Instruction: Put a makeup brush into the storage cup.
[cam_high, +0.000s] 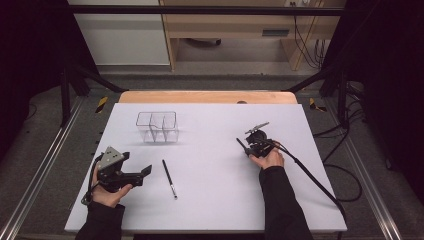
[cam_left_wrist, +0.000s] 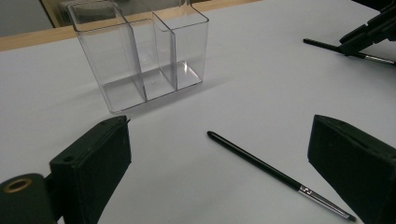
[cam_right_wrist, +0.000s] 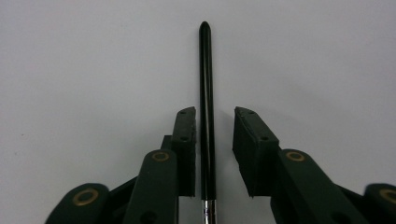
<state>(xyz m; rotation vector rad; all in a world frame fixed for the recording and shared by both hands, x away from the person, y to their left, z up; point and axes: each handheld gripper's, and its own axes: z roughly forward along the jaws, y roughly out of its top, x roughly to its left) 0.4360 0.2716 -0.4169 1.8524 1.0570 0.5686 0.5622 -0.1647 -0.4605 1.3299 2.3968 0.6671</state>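
A thin black brush (cam_right_wrist: 206, 84) lies on the white sheet between the jaws of my right gripper (cam_right_wrist: 215, 112). One pad sits right beside its handle and the other stands a small gap away, so the jaws are open around it. In the high view this gripper (cam_high: 248, 148) points down at that brush (cam_high: 241, 144) on the right of the table. A second black brush (cam_high: 169, 178) (cam_left_wrist: 275, 172) with a silver ferrule lies in front of my left gripper (cam_high: 142, 175) (cam_left_wrist: 219, 125), whose jaws stand wide open and hold nothing.
A clear plastic organiser (cam_high: 157, 126) (cam_left_wrist: 140, 56) with upright compartments stands at the back left of the white sheet (cam_high: 215, 200). A wooden table edge (cam_high: 207, 96) runs behind it. Black cables (cam_high: 320, 185) trail off the right side.
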